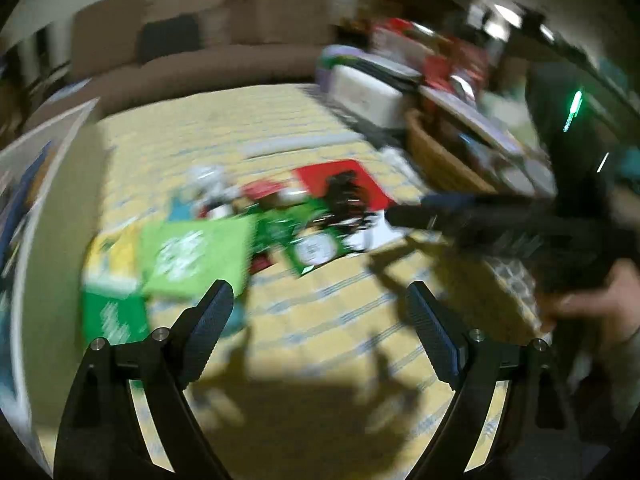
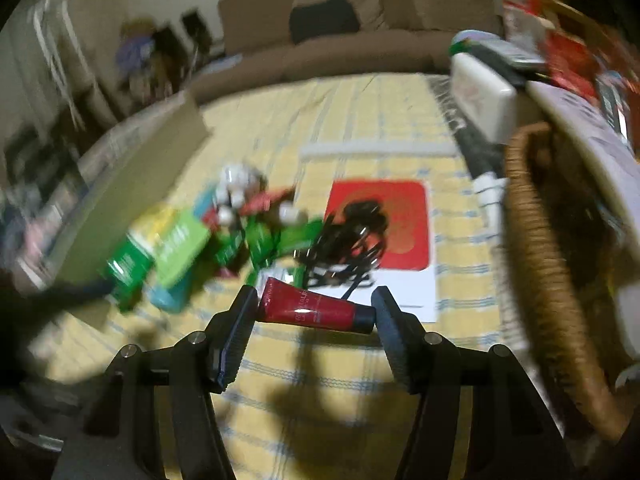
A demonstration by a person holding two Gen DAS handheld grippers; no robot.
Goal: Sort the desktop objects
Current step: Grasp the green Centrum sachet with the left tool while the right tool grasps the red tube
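Note:
My right gripper [image 2: 314, 306] is shut on a red tube with a black cap [image 2: 316, 306], held crosswise between the fingertips above the yellow checked cloth [image 2: 360, 368]. Beyond it lie a tangled black cable [image 2: 348, 236] on a red-and-white card [image 2: 404, 220], and a heap of green packets [image 2: 180, 240] and small white bottles [image 2: 236, 188]. My left gripper [image 1: 320, 304] is open and empty above the cloth [image 1: 320, 320], near a green packet [image 1: 196, 256]. The right gripper [image 1: 500, 224] shows at the right of the left wrist view, blurred.
A wicker basket [image 2: 548, 264] stands at the right, with a white box [image 2: 480, 96] and piled items behind it. An open cardboard box [image 2: 132, 184] stands at the left. A brown sofa [image 2: 360, 20] runs along the back.

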